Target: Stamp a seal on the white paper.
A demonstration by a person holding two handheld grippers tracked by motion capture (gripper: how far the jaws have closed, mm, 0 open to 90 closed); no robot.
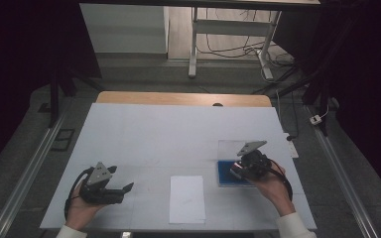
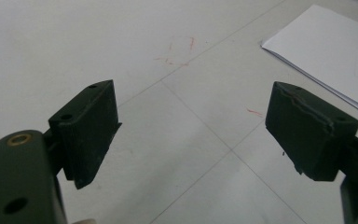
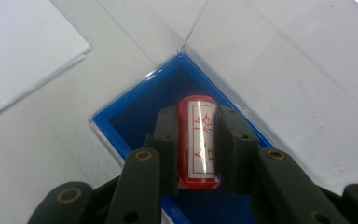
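A red cylinder stamp (image 3: 198,140) with a white label and red characters sits between the jaws of my right gripper (image 3: 198,144), which is shut on it. It hangs over a blue ink pad box (image 3: 140,112) whose clear lid (image 3: 279,60) stands open behind it. In the high view the right gripper (image 1: 238,168) is over the blue box (image 1: 225,173) at the table's right. My left gripper (image 1: 128,187) is at the front left, open and empty, its jaws spread wide (image 2: 191,135) above the bare white table. A white sheet of paper (image 1: 187,198) lies between the two hands.
The white table cover (image 1: 168,134) reaches back to a wooden edge (image 1: 183,98). Faint red pen marks (image 2: 179,51) show on the cover ahead of the left gripper. The paper's corner (image 2: 331,46) lies to the left gripper's right. A desk frame and cables stand on the floor beyond.
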